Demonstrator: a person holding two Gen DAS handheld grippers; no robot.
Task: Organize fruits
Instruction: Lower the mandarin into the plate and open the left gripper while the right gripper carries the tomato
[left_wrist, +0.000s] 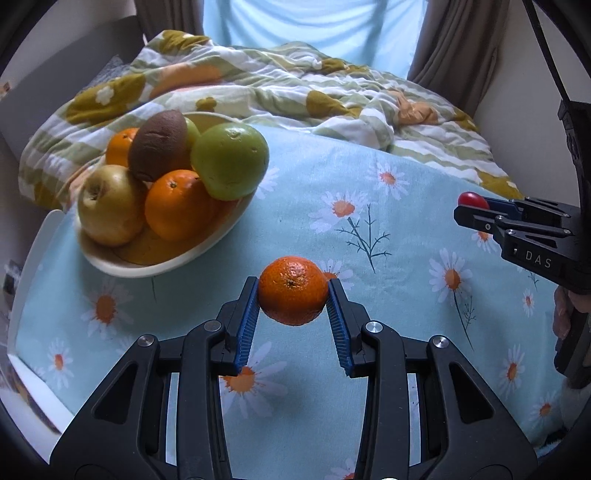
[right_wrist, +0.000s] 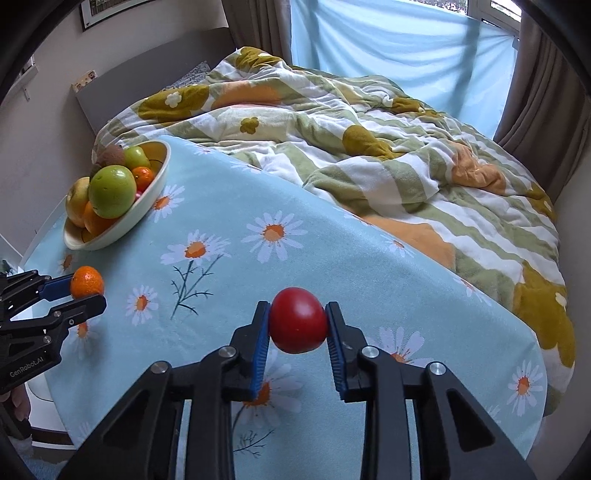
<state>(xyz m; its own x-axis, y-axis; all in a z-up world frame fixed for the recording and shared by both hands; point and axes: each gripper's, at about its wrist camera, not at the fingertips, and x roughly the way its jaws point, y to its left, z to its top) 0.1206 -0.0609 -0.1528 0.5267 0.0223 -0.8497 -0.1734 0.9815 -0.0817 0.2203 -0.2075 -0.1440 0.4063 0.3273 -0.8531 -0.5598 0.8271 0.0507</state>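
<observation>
My left gripper (left_wrist: 292, 291) is shut on a small orange mandarin (left_wrist: 292, 290) and holds it above the daisy tablecloth (left_wrist: 388, 229). It also shows in the right wrist view (right_wrist: 87, 282) at the left edge. My right gripper (right_wrist: 298, 320) is shut on a red tomato-like fruit (right_wrist: 298, 320), also seen at the right of the left wrist view (left_wrist: 472, 201). A white oval bowl (left_wrist: 147, 267) at the table's far left holds a kiwi (left_wrist: 159, 144), a green apple (left_wrist: 231, 160), oranges (left_wrist: 177, 206) and a yellow apple (left_wrist: 109, 205).
A rumpled flowered quilt (right_wrist: 369, 147) covers the bed beyond the table's far edge. Brown curtains (left_wrist: 454, 44) frame a bright window behind. A grey headboard (right_wrist: 122, 88) and wall stand at the left.
</observation>
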